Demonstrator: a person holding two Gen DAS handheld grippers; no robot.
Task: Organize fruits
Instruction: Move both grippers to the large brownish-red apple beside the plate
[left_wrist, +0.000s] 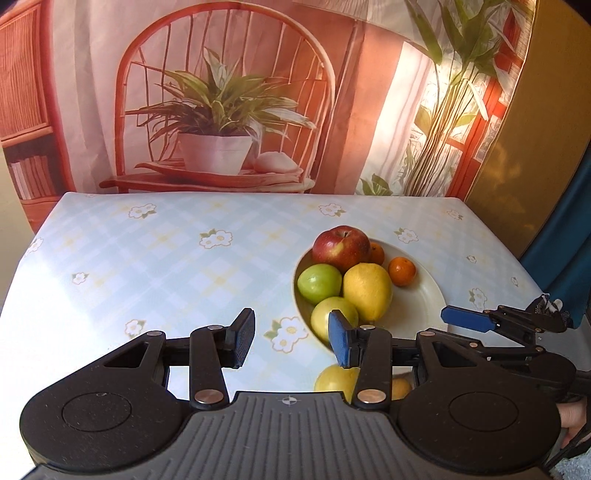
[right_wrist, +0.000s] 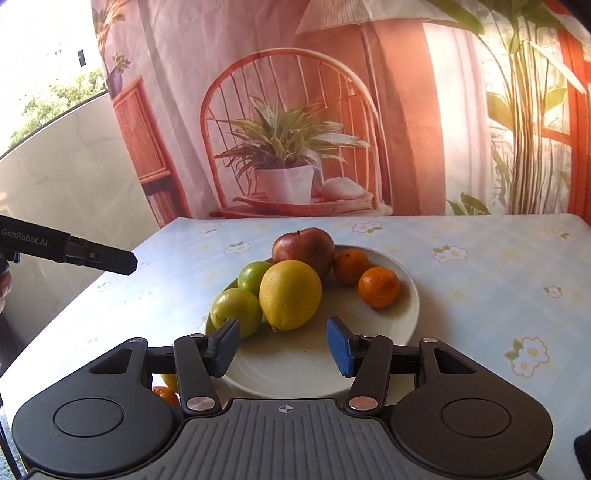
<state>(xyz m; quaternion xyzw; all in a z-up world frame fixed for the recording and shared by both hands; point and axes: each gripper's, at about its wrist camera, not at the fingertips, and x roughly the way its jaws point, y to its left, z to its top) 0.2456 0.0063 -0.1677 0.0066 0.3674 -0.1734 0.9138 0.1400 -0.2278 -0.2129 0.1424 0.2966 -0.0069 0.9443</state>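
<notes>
A white plate (right_wrist: 400, 321) on the flowered tablecloth holds a red apple (right_wrist: 303, 246), a yellow lemon (right_wrist: 290, 293), two green apples (right_wrist: 236, 310) (right_wrist: 254, 277) and two small oranges (right_wrist: 379, 287) (right_wrist: 350, 266). The plate (left_wrist: 421, 295) also shows in the left wrist view with the red apple (left_wrist: 340, 247), lemon (left_wrist: 367, 291) and green apples (left_wrist: 319, 282). My right gripper (right_wrist: 284, 345) is open and empty over the plate's near rim, just short of the lemon. My left gripper (left_wrist: 291, 339) is open and empty above the cloth left of the plate.
The table (left_wrist: 147, 258) carries a pale checked cloth with flower prints. A printed backdrop (left_wrist: 221, 110) of a chair and potted plant hangs behind the far edge. The right gripper's fingers (left_wrist: 465, 318) reach in from the right in the left wrist view.
</notes>
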